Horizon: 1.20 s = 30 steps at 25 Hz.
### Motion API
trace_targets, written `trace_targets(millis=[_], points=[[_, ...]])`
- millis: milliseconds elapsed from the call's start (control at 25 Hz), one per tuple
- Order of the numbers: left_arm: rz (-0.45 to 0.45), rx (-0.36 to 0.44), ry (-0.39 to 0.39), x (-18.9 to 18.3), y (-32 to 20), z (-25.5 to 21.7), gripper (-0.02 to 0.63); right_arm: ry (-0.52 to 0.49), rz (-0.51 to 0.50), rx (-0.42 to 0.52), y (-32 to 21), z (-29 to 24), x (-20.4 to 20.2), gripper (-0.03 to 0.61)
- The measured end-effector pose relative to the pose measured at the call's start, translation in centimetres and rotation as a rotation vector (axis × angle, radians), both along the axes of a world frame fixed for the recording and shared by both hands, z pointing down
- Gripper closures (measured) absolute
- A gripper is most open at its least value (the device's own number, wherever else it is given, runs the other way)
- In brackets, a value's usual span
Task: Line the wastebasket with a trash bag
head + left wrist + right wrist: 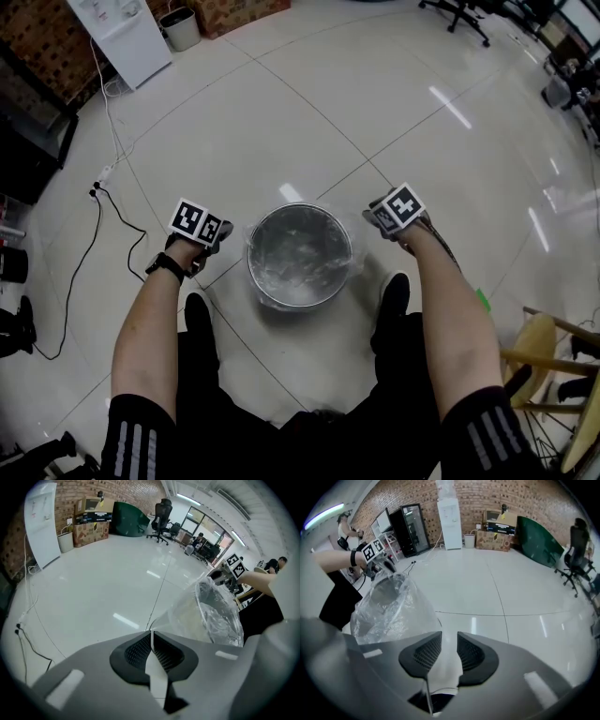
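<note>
Right up at the lens, the left gripper [151,633] has its jaws all but together, nipping a thin edge of the trash bag [187,613]. The clear film runs taut from that pinch across to the wastebasket [300,208], which stands upright on the tiled floor [375,122] just ahead of the person's shoes [394,298]. On the other side, the right gripper [445,637] has its jaws a little apart; film seems to lie in the gap, but the pads are not pressing on it. The bag is down inside the basket, its mouth draped over the rim. Here's the danger: with only one side truly held, a pull from the left could drag the mouth off the far rim and drop the film into the basket. Tug harder and the thin plastic may tear, or the light basket may skid or tip on that glossy floor.
</note>
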<state>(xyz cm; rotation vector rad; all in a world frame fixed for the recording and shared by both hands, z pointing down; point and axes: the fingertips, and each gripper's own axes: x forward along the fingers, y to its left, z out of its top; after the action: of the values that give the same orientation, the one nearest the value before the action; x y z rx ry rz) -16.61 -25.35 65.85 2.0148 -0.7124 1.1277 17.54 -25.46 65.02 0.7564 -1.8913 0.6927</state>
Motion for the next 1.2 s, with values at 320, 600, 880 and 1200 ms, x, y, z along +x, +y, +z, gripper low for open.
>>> trace_targets(millis=[320, 600, 880, 1200], points=[[0.161, 0.043, -0.005, 1.8, 4.8, -2.8, 0.54, 0.031, -0.086, -0.063, 5.1, 1.1, 0.1, 0.403], [0.318, 0.095, -0.042, 2.4, 10.0, -6.1, 0.456, 0.124, -0.197, 0.08, 6.2, -3.4, 0.8, 0.388], [0.461, 0.144, -0.063, 6.1, 15.4, -7.5, 0.388, -0.125, -0.392, 0.102, 10.0, -9.9, -2.4, 0.344], [0.486, 0.133, -0.093, 6.9, 17.5, -4.6, 0.342, -0.058, -0.606, 0.012, 15.2, -6.2, -5.6, 0.278]])
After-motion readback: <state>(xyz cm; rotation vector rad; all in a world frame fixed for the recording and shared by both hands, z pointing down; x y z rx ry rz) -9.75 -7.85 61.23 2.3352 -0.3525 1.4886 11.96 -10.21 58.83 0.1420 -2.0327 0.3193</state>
